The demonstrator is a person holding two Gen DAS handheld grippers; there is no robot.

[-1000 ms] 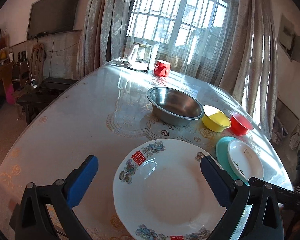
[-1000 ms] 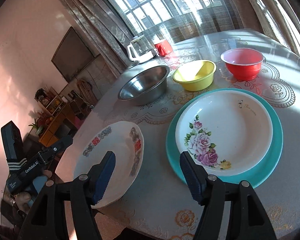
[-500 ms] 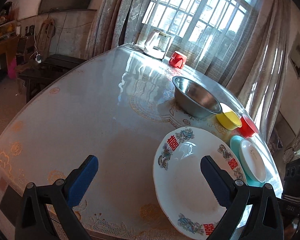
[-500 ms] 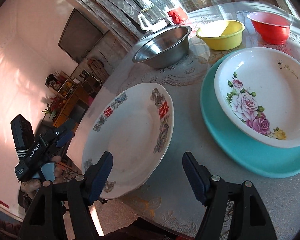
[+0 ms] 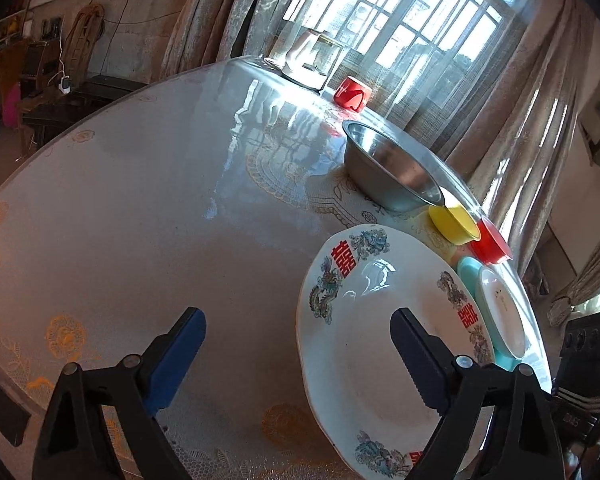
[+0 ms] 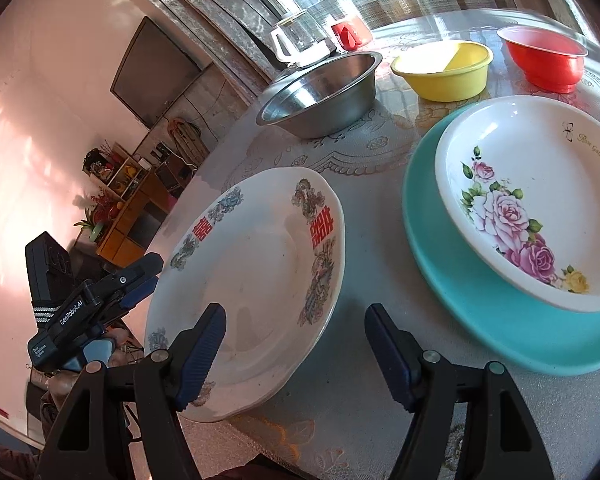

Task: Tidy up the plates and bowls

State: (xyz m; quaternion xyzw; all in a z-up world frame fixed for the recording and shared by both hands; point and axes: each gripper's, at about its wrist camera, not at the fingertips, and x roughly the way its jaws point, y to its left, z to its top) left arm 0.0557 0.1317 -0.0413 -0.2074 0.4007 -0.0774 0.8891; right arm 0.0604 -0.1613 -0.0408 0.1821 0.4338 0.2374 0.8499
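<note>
Both grippers straddle the dragon plate [image 6: 256,280] rim, left gripper [image 5: 298,354] spread but just narrowing, right gripper [image 6: 296,350] spread; next, pinch and lift it onto the rose plate [image 6: 540,200].

Dishes on the bench [image 6: 360,168], counted.
Three plates [image 6: 260,280], [image 6: 480,312], [image 6: 540,200]; three bowls [image 6: 320,96], [image 6: 444,68], [image 6: 548,60]; one cup [image 6: 350,34]; one jug [image 6: 296,40].

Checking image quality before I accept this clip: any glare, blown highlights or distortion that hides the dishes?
Left wrist view: window glare streaks across the table, window panes blown out, strong fisheye bending; dragon-pattern plate still readable. Right wrist view: sunlight washes out the far table edge and the red bowl rim; rose plate sharp; wall at left tinted pink.
</note>
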